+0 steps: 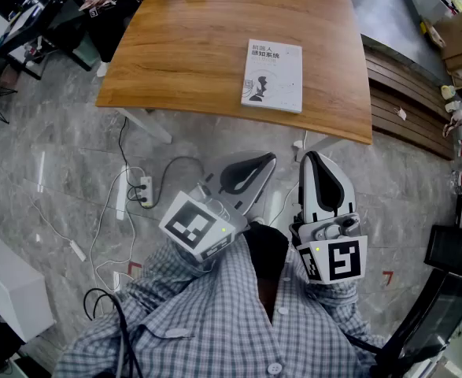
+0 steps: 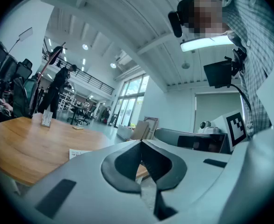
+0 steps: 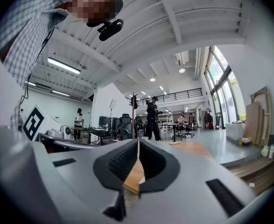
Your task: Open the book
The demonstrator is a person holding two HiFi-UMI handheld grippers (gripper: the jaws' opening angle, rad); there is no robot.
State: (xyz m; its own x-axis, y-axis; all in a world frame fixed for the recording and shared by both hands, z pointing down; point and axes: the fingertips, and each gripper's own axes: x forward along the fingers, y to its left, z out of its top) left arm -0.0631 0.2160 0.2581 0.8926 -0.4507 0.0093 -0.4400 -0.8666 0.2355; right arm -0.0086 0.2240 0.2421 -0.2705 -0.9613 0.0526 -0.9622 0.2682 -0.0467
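- My checked shirt [image 1: 215,321] fills the bottom of the head view; just above it sit the two marker cubes of my grippers.
- Left gripper [image 1: 268,161]: jaws shut, pads meeting, nothing between them; right gripper [image 1: 311,158]: jaws closed to a sliver, likewise empty.
- The book [image 1: 272,75] lies closed, cover up, on the wooden table [image 1: 175,61], upper centre of the frame, near the table's lower edge; both grippers hang over the floor, well apart from it.
- The book lies up-frame from both jaws; its long axis runs up and down the frame, slightly tilted.
- Both tips look about equally near; the left slants up-right toward it; the right points straight up, just right of its right long edge.
- I judge the right gripper better placed for lifting the cover; I cannot see the spine.
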